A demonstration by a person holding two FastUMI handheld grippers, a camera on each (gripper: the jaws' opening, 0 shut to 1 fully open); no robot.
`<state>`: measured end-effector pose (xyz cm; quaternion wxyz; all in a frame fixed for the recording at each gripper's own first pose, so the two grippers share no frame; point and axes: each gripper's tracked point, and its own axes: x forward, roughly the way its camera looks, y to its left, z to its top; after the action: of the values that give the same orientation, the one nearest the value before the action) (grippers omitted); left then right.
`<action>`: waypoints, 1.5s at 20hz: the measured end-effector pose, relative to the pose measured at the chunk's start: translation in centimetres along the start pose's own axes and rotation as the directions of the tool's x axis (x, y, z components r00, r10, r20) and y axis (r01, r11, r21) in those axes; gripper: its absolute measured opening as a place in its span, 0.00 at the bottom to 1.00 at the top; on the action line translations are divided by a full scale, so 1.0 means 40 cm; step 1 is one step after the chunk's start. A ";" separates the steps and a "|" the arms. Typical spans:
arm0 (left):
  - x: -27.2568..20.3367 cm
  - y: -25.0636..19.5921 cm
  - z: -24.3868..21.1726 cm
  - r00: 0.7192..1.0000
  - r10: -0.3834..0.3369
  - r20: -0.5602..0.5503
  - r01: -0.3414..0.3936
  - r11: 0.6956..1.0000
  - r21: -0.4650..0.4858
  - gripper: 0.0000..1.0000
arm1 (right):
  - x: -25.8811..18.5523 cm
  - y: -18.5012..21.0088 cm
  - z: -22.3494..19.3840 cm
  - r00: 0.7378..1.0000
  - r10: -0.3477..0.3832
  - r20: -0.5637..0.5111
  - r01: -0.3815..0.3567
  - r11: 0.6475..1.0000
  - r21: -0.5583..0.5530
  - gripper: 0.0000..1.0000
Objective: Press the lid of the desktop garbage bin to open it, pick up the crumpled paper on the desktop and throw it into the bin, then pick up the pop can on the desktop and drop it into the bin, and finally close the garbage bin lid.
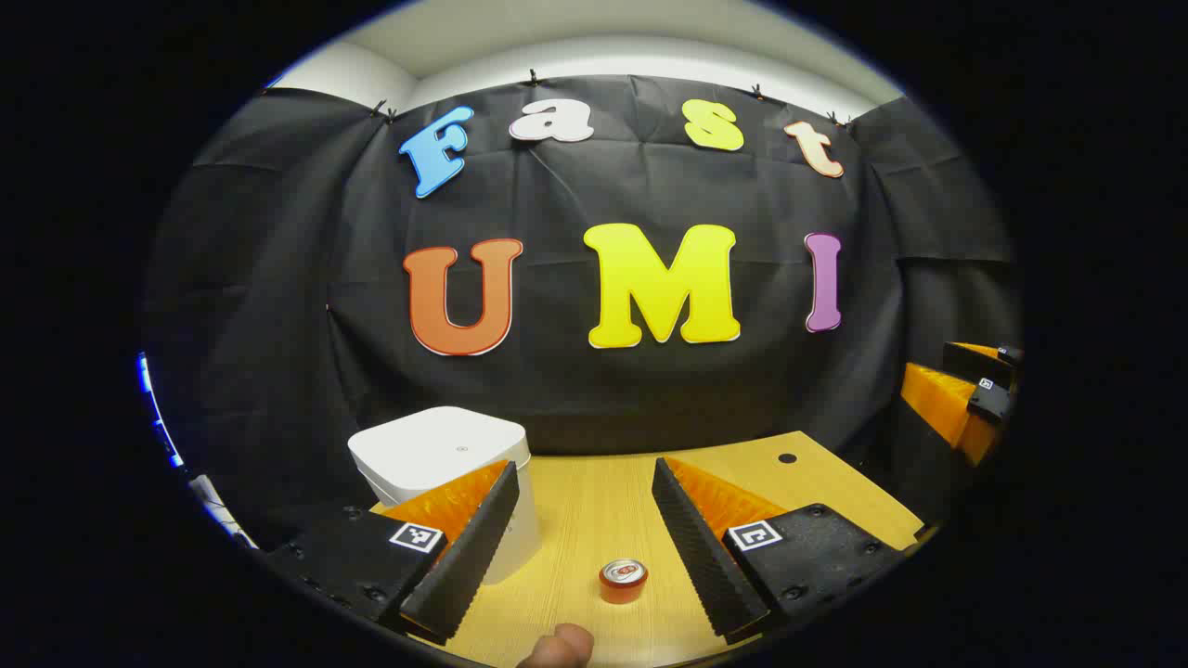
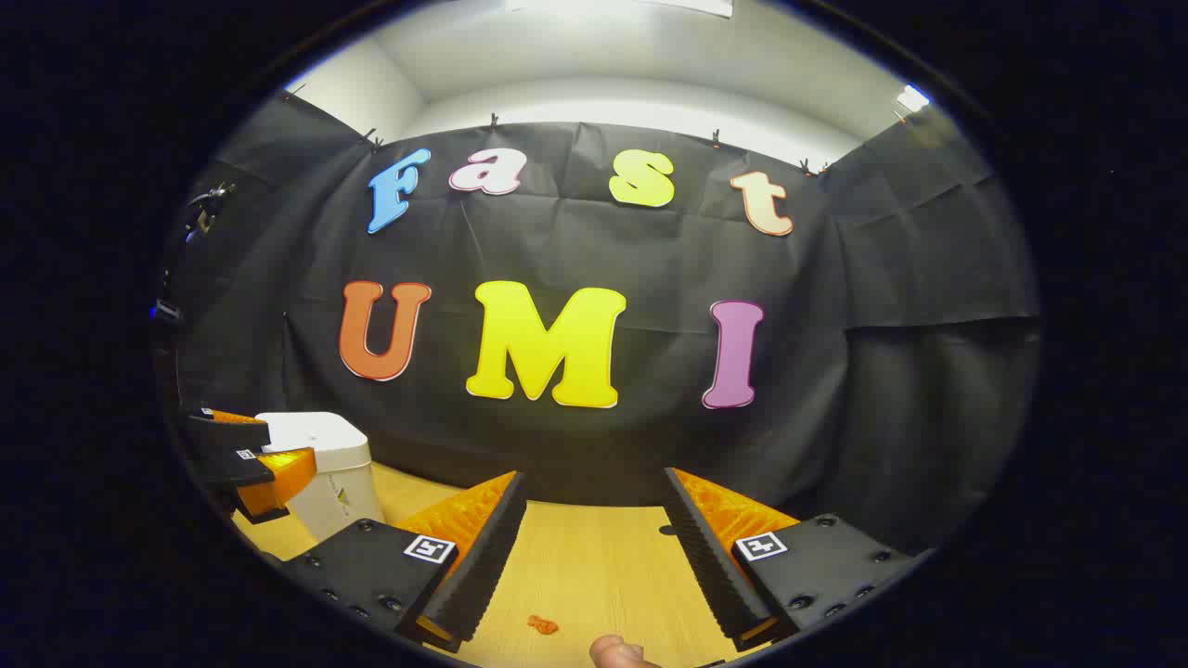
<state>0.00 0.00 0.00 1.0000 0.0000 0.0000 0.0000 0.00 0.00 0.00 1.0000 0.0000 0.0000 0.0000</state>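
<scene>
Spanning the booth floor, the wooden desktop (image 1: 594, 501) carries a white garbage bin (image 1: 436, 455) with its lid down, standing at the left near the black cloth wall. In the left gripper view, the left gripper (image 1: 580, 547) hangs with jaws spread wide and nothing between them, the bin just behind its left finger. The right gripper (image 2: 589, 557) is likewise spread and empty. A red pop can (image 1: 623, 581) stands upright on the desktop between the left gripper's fingers. In the right gripper view, a small orange scrap (image 2: 542, 624) lies near the front edge.
</scene>
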 end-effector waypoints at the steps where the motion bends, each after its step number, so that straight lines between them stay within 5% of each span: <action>1: 0.000 0.002 0.007 1.000 0.006 0.014 -0.006 1.000 0.006 0.95 | 0.003 0.007 -0.013 1.000 0.010 -0.011 -0.010 1.000 0.016 0.93; 21: 0.006 0.005 -0.018 1.000 0.026 -0.005 -0.026 1.000 0.011 0.96 | 0.042 0.011 -0.054 0.998 0.029 -0.048 -0.028 0.999 0.016 0.93; 30: 0.057 0.090 -0.001 0.997 0.071 0.007 -0.071 0.997 0.024 0.93 | 0.071 0.038 -0.078 0.995 0.044 -0.093 -0.043 0.999 0.013 0.94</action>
<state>2.27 3.61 -0.05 0.9993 0.0120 -0.0031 0.0356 2.85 1.51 -3.11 0.9987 0.0057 0.0467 0.0219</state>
